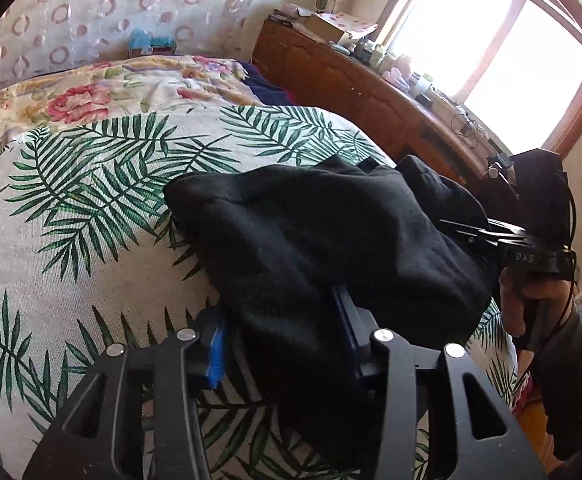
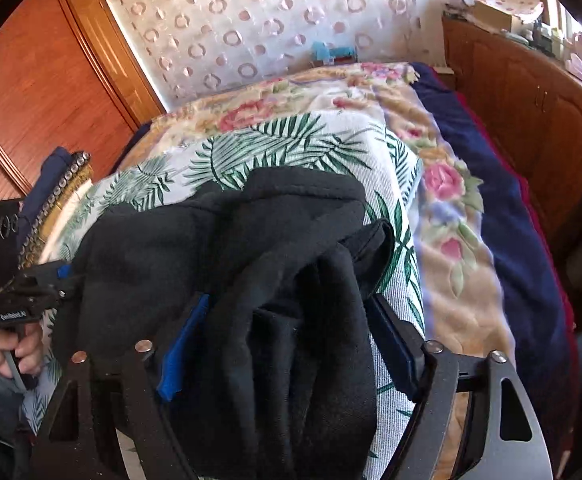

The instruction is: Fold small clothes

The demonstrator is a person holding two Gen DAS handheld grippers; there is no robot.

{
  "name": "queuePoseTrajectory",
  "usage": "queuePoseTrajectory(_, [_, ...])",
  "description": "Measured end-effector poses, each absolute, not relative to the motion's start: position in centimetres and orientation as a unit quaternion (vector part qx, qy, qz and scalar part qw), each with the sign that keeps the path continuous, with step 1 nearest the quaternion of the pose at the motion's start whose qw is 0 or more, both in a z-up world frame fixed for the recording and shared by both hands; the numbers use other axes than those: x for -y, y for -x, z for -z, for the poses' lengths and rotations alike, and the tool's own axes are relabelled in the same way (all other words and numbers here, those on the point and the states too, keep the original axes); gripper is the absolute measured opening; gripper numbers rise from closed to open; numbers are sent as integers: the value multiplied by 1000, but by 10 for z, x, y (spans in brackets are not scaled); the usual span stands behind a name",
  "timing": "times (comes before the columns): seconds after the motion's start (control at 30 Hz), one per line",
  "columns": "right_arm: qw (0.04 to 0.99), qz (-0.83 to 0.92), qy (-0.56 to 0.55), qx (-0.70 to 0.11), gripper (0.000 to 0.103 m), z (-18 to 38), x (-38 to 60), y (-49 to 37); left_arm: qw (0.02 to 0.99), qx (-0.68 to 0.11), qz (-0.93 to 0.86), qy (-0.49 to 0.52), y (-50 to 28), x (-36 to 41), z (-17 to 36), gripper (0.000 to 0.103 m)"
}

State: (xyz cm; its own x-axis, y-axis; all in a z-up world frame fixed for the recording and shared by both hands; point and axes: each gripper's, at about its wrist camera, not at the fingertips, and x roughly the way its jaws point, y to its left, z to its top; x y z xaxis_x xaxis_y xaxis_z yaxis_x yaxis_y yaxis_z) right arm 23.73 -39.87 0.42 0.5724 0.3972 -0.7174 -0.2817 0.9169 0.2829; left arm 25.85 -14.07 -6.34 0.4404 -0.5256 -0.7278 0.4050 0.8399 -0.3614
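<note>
My left tool (image 1: 287,344) has the black fleece garment (image 1: 323,240) bunched between its blue pads (image 1: 217,356), which appear to pinch the cloth. The garment lies ahead of both tools on the palm-leaf bedspread (image 1: 91,208). My right tool (image 2: 291,344) stands released, jaws wide, cloth draped loosely between them without being pressed.

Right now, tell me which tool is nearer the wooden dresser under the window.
Right. The right tool is at the end of the black garment nearest the wooden dresser; the left tool is at its other end, farther across the bed.
</note>
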Motion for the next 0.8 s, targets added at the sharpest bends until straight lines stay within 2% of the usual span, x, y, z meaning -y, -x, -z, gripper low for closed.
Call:
queuePoseTrajectory(0.03, [882,-200,-70,-421,62,-5,398,-238,845,-452,276,68,-258,141,63,44])
queuePoseTrajectory(0.1, [878,-210,-79,-423,57,-4,398,-238,842,-456,280,76,-259,139,63,40])
queuePoseTrajectory(0.13, [878,-212,-75,-423,50,-4,397,-238,838,-458,283,84,-260,137,62,38])
queuePoseTrajectory(0.2, [876,-223,-76,-421,39,-4,398,-238,828,-464,297,108,-260,134,63,19])
queuePoseTrajectory(0.3, [885,-226,-62,-403,29,-7,394,-232,836,-448,305,90,-253,137,55,14])
queuePoseTrajectory(0.53, [912,-233,-19,-336,25,-46,374,-217,867,-382,313,68,-222,122,2,13])
queuePoseTrajectory(0.8, [916,-295,17,-272,25,-95,319,-224,911,-309,255,96,-185,40,-53,13])
